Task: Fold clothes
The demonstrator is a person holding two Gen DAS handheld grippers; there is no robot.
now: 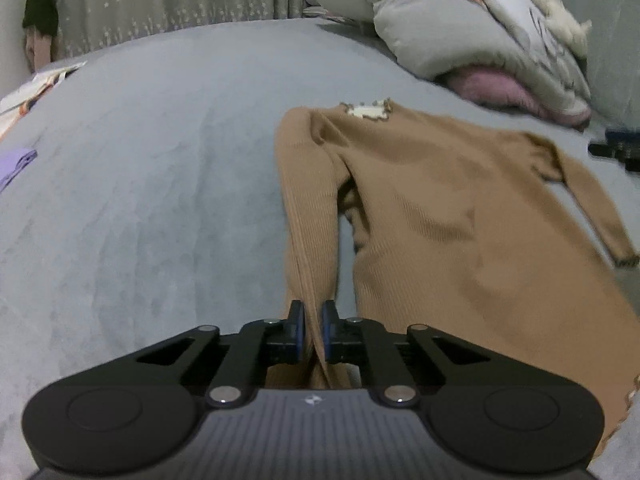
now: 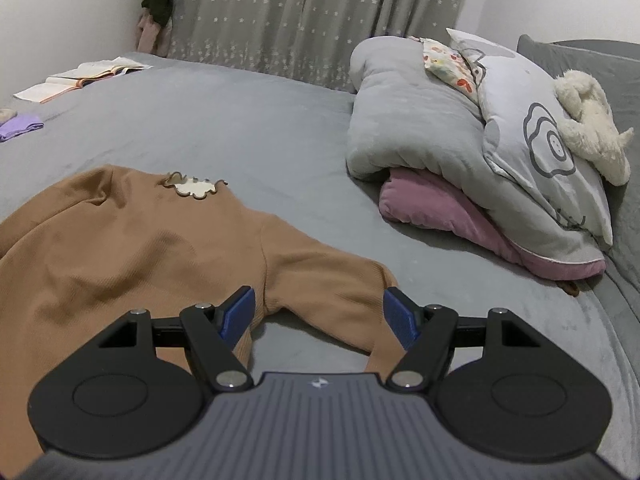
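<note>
Grey bed [image 2: 248, 128] before a starred curtain [image 2: 304, 16].
Left gripper [image 1: 313, 312] clenches the brown sweater [image 1: 432, 200] sleeve; right gripper [image 2: 319, 306] hangs released over the other sleeve.

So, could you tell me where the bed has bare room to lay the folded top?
The widest bare stretch of grey bedspread runs from the brown top toward the open books and purple cloth. A narrower strip separates top and bedding pile. The pile's side is crowded.
</note>
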